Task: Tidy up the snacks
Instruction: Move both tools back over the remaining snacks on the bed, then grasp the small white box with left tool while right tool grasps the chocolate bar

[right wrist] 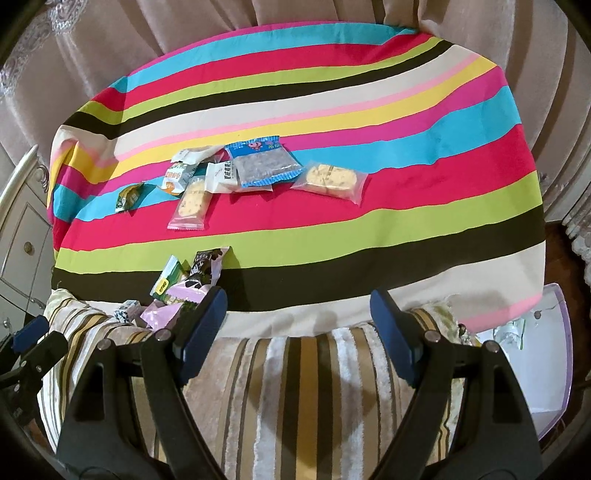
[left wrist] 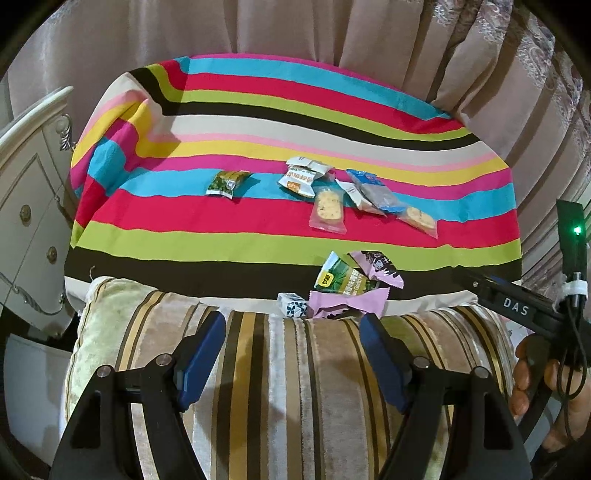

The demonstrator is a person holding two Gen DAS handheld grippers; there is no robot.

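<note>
Snack packets lie on a striped cloth (left wrist: 258, 229). A far group holds a green packet (left wrist: 226, 183), white-orange packets (left wrist: 302, 177), two clear biscuit packs (left wrist: 327, 208) and a blue packet (left wrist: 373, 186). A near pile by the cushion holds a green packet (left wrist: 341, 278), purple wrappers (left wrist: 347, 301) and a small white-blue cube (left wrist: 291, 304). My left gripper (left wrist: 293, 332) is open and empty over the striped cushion (left wrist: 295, 387), just short of the near pile. My right gripper (right wrist: 297, 310) is open and empty, to the right of the near pile (right wrist: 184, 280). The far group (right wrist: 236, 173) lies ahead of it.
A white cabinet with drawers (left wrist: 26, 206) stands at the left. Beige curtains (left wrist: 295, 26) hang behind the table. A clear plastic tray (right wrist: 539, 354) lies at the right of the cushion. The right gripper's body and the hand (left wrist: 535, 332) show at the right edge.
</note>
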